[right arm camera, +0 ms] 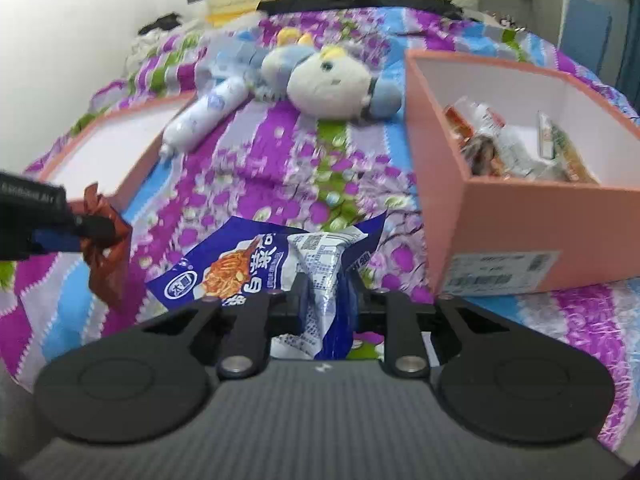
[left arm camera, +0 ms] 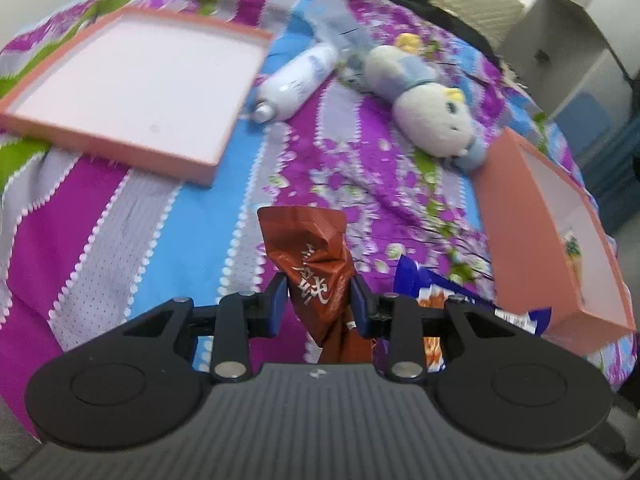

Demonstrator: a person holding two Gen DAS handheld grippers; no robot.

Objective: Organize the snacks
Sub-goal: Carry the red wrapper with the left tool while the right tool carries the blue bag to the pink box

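My left gripper is shut on a brown snack packet, which stands up between the blue pads above the bedspread. In the right wrist view the same brown snack packet hangs from the left gripper at the left edge. My right gripper is shut on a crumpled blue and white snack packet, lifted off the bed; this blue packet also shows behind the left gripper's right finger. A deep pink box to the right holds several snack packets.
A shallow pink box lid lies at the far left on the patterned bedspread. A white bottle and a plush toy lie beyond. The deep pink box sits near the bed's right edge.
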